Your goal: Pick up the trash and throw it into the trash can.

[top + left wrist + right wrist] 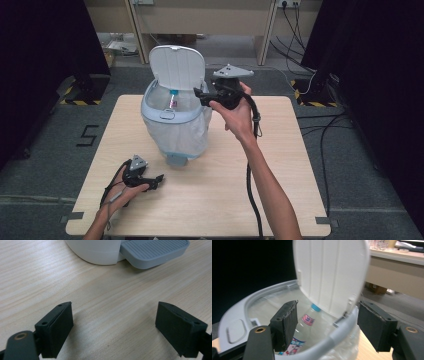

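Observation:
A white pedal bin (175, 127) with a clear liner stands on the wooden table (280, 165), its lid (176, 67) raised upright. Inside stands a clear plastic bottle (173, 98) with a blue cap and pink label, also seen in the right gripper view (308, 322). My right gripper (199, 94) hangs at the bin's right rim, open, jaws empty (327, 327). My left gripper (159, 181) rests low on the table near the front left, open and empty (113, 327), pointing at the bin's grey pedal (155, 251).
The bin's grey pedal (176, 160) sticks out toward the front. Black curtains flank the table on both sides. A desk with cables stands behind it. Bare tabletop lies to the right and front.

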### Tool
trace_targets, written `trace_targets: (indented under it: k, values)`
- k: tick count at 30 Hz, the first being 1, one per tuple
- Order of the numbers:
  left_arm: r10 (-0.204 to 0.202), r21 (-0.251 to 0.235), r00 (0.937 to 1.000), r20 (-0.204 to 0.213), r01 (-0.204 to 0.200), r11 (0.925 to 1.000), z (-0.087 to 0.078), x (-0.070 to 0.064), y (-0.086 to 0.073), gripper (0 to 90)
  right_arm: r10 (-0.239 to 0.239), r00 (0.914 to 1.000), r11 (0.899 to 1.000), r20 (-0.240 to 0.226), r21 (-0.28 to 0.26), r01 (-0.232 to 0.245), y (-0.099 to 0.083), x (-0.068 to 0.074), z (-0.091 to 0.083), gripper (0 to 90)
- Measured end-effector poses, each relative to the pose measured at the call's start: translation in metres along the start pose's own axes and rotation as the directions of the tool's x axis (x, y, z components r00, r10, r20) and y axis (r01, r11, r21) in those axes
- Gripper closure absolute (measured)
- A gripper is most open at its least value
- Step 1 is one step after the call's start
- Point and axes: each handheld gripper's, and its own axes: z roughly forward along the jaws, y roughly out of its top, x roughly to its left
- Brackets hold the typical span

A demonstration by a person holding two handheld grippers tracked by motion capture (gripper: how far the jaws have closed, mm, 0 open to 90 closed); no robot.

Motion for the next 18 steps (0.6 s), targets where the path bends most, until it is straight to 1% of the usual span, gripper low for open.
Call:
trace_targets:
  k: [7, 9, 11, 18]
  values:
    - [0.001, 0.001, 1.0000, 0.000, -0.001, 1.0000, 0.000, 0.000, 0.000, 13.8, 0.022, 0.9991, 1.000, 0.037, 0.002, -0.022, -0.008, -0.017, 0.000, 33.6]
    - [0.001, 0.001, 1.0000, 0.000, -0.001, 1.0000, 0.000, 0.000, 0.000, 13.8, 0.032, 0.9980, 0.999, 0.054, 0.000, -0.032, -0.009, -0.021, 0.000, 34.0]
    - [0.000, -0.001, 1.0000, 0.000, 0.000, 1.0000, 0.000, 0.000, 0.000, 13.7, 0.044, 0.9972, 0.999, 0.060, -0.003, -0.044, -0.011, -0.026, 0.000, 34.6]
    - [-0.001, 0.000, 1.0000, -0.002, 0.001, 1.0000, 0.000, 0.000, 0.000, 13.7, 0.061, 0.9937, 0.998, 0.094, -0.011, -0.060, -0.015, -0.040, -0.004, 37.8]
